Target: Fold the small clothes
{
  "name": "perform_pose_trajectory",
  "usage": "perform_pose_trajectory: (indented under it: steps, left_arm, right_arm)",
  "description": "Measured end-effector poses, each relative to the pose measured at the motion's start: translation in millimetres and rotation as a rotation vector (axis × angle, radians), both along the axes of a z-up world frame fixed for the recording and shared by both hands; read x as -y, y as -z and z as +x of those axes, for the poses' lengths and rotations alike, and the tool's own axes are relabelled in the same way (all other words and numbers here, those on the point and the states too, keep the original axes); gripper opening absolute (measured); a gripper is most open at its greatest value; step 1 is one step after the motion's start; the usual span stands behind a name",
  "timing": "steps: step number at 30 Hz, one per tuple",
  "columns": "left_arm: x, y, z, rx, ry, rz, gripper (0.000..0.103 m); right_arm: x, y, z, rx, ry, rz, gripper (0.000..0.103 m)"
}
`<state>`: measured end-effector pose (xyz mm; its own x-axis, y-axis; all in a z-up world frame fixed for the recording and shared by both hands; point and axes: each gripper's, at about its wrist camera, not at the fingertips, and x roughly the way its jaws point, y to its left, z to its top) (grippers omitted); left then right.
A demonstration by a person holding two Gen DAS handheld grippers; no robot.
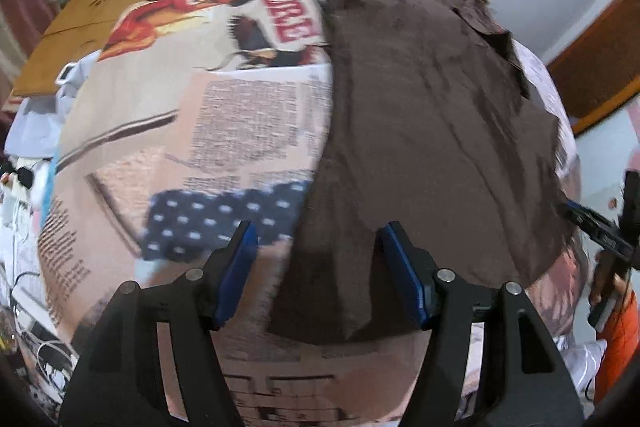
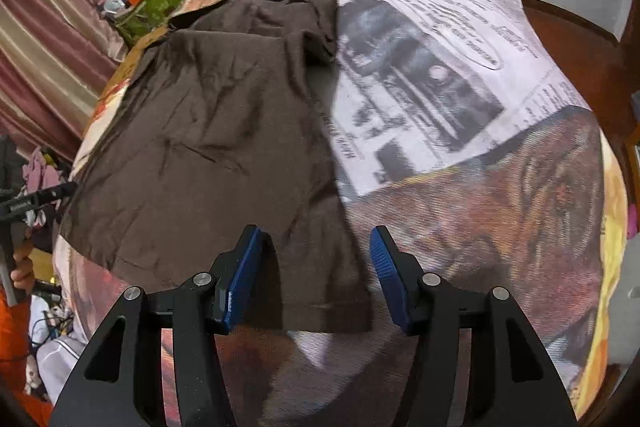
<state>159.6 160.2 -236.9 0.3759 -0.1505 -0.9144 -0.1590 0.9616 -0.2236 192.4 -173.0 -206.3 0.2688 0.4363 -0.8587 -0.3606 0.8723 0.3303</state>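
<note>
Hovering: left gripper (image 1: 314,267) jaws wide apart, holding nothing | right gripper (image 2: 316,271) likewise, gripping nothing | brown garment (image 2: 224,131) spread flat on printed table cover (image 2: 460,211), hem at near edge

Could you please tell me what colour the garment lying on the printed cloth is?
Plain dark brown garment, clearest in the right wrist view.
</note>
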Motion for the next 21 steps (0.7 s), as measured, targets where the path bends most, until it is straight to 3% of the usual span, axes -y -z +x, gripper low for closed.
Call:
perform_pose_trajectory:
  steps: [1,3,4,5,6,7,8,16,21]
  left_arm:
    - [5,0,0,0.001,0.016,0.001,0.062]
    - [14,-1,1,0.001,0.041,0.015,0.048]
    - [17,-1,2,0.002,0.044,0.005,0.044]
    - [17,-2,2,0.003,0.04,-0.006,0.034]
    - [17,-2,2,0.003,0.034,-0.009,0.021]
    - [17,-2,3,0.002,0.021,-0.002,0.014]
    - [16,-2,4,-0.002,0.007,0.003,0.006]
    - [0,-30,-19,0.059,-0.058,0.049,0.002]
    - [-10,-59,-35,0.112,-0.101,0.026,0.002]
  right_arm:
    - [-4,1,2,0.008,0.002,-0.001,0.054]
    - [-5,6,0,0.018,0.01,0.0,0.05]
    - [-6,7,1,0.022,0.017,0.006,0.044]
    - [-7,7,2,0.025,0.019,0.01,0.039]
    - [-7,7,1,0.025,0.017,0.013,0.024]
    - [-8,6,3,0.016,0.012,0.025,0.01]
    - [-7,7,-2,0.013,0.008,0.031,0.007]
    - [15,-9,-21,0.039,0.026,0.101,0.005]
    - [21,-31,-34,0.078,0.012,0.13,0.005]
